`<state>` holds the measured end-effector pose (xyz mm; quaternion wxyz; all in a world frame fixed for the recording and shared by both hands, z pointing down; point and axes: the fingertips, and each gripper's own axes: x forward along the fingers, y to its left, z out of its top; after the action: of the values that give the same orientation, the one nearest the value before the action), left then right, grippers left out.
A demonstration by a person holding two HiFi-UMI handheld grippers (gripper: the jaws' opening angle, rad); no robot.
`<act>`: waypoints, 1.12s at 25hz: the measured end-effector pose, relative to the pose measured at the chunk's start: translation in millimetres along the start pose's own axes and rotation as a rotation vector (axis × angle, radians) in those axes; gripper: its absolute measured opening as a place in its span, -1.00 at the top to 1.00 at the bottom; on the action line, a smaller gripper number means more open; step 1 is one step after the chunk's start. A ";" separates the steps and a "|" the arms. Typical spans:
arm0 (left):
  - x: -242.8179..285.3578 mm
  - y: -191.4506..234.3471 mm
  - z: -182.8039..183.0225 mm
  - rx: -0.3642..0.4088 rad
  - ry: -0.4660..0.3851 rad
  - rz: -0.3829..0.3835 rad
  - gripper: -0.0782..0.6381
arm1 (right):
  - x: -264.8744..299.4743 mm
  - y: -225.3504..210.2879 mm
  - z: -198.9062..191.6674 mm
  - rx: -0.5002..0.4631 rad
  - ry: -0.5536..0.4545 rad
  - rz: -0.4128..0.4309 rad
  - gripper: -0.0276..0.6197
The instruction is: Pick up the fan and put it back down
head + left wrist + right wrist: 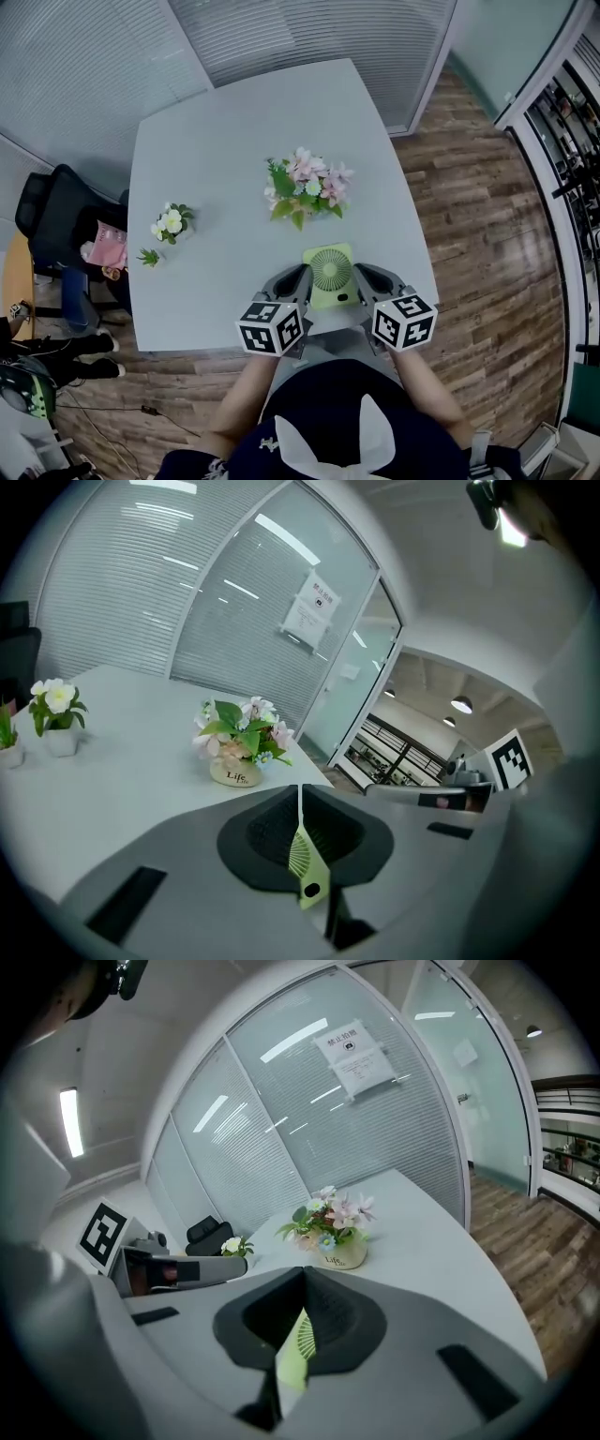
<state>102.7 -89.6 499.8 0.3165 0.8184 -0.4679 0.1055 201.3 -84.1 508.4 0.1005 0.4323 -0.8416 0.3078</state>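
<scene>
note the fan (332, 272) on the person's side of the flower pot (309, 190), in line with it and apparently raised off the table (216, 159). read the left gripper (302, 278) as clamped shut on the fan's left edge and the right gripper (362, 277) as clamped shut on its right edge, thin panel edge-on between each pair of jaws. treat both grips as equally near. for set-down, probably lower straight, short of the flower pot, keeping both sides level.
</scene>
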 end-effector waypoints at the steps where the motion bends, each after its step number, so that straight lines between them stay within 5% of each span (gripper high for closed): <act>1: -1.3 -2.1 1.4 0.010 -0.004 -0.002 0.70 | -1.7 2.4 1.0 -0.007 -0.007 0.002 0.90; 28: -7.5 -27.7 -12.6 0.080 0.022 -0.038 0.70 | -20.6 25.4 -0.9 -0.079 -0.030 0.005 0.91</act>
<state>123.2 -66.6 494.4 0.2903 0.8381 -0.4441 0.1271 193.6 -58.8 489.2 0.1042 0.4303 -0.8557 0.2681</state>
